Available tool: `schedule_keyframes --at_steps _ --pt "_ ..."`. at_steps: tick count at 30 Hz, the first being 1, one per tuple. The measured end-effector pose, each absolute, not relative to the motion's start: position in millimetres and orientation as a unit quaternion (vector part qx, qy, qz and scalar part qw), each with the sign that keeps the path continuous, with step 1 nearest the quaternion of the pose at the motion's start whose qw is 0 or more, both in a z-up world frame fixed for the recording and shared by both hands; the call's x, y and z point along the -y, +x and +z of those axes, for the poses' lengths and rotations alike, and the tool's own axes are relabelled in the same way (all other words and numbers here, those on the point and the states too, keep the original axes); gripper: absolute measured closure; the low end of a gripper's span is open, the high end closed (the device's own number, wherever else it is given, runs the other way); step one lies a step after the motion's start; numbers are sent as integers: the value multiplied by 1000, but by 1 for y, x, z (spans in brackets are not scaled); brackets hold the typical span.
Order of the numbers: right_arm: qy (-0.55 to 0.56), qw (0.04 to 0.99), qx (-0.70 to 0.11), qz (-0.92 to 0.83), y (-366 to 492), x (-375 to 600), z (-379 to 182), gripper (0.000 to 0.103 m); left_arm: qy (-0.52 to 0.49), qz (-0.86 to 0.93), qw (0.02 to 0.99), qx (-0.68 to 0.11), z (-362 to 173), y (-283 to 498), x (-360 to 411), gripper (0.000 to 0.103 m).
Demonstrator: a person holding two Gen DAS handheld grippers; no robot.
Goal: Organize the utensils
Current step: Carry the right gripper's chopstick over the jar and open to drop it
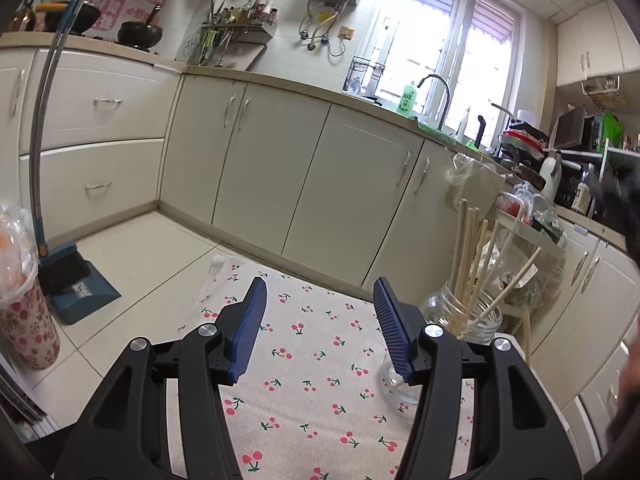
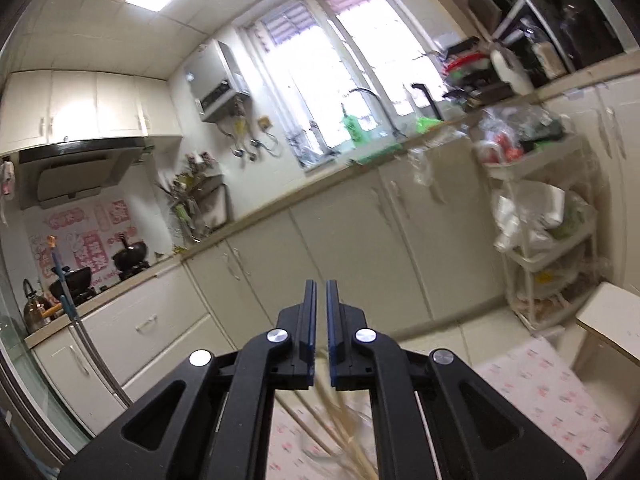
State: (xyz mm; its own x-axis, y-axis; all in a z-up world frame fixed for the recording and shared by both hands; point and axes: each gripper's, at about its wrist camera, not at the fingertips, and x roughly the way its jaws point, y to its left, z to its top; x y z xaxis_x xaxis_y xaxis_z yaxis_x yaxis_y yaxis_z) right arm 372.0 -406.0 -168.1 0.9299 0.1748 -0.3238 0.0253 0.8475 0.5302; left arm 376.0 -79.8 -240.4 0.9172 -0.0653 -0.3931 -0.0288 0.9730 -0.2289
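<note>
A clear glass jar (image 1: 464, 320) stands on the cherry-print tablecloth (image 1: 316, 364) at the right, with several wooden chopsticks (image 1: 468, 256) leaning in it. A second, smaller glass jar (image 1: 394, 384) sits closer, partly hidden behind my left gripper's right finger. My left gripper (image 1: 320, 292) is open and empty above the cloth, left of the jars. My right gripper (image 2: 320, 284) is raised and tilted, its jaws nearly together with a thin gap and nothing between them. Blurred chopsticks (image 2: 340, 432) show below it, over the cloth (image 2: 536, 396).
Cream cabinets (image 1: 280, 168) run behind the table. A dustpan and brush (image 1: 76, 280) stand on the floor at left, beside a floral cup (image 1: 28, 328). A white storage cart (image 2: 540, 220) with bags stands at right, with a white stool (image 2: 608, 320) near it.
</note>
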Motion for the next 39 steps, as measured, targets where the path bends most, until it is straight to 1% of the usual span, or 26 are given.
schedule_keyframes --at_steps 1,4,7,8,11,13,15,18,20,21,23,24,27,29,32,34,36,38,39 --pt "275 939 -205 38 369 410 -176 96 -119 -9 972 -205 -241 377 78 49" --pt "258 911 -318 55 363 417 -216 72 -125 -7 969 -213 -244 379 75 49" --pt "230 871 -424 90 366 414 -256 72 -123 -6 969 -215 -246 379 75 48" --pt "212 865 -447 90 367 410 -264 72 -121 -6 969 -215 -246 379 76 48" --pt "150 853 -486 117 378 389 -282 72 -114 -9 969 -219 -248 380 80 48" --pt "115 853 -493 129 387 373 -286 72 -112 -9 969 -222 -249 380 81 48" --pt "83 847 -506 138 399 358 -295 74 -113 -8 968 -223 -249 381 80 48" --pt "49 839 -525 137 413 345 -313 80 -120 -7 966 -230 -250 384 78 48" --pt "19 835 -535 125 420 340 -326 94 -123 -7 965 -233 -252 385 77 47" --pt "14 841 -526 125 418 341 -327 97 -123 -7 964 -234 -252 385 76 47" --pt "1 842 -527 117 415 340 -327 97 -124 -7 964 -235 -252 385 76 46" --pt "11 846 -520 114 409 344 -322 97 -124 -7 964 -235 -252 385 76 46" --pt "120 852 -493 128 384 365 -292 97 -126 -8 963 -237 -254 387 76 45" --pt "204 861 -437 159 363 375 -257 97 -126 -8 963 -238 -255 387 76 45" --pt "259 889 -326 191 351 375 -206 97 -128 -9 962 -243 -257 388 78 44" --pt "273 914 -235 186 353 371 -171 97 -127 -7 962 -243 -258 387 79 44" --pt "266 935 -170 161 360 366 -150 97 -129 -5 962 -242 -257 388 77 44" --pt "257 949 -132 125 376 360 -143 97 -135 -3 960 -244 -258 389 75 44" --pt "256 952 -127 112 384 357 -144 97 -140 -3 959 -246 -258 389 74 44"
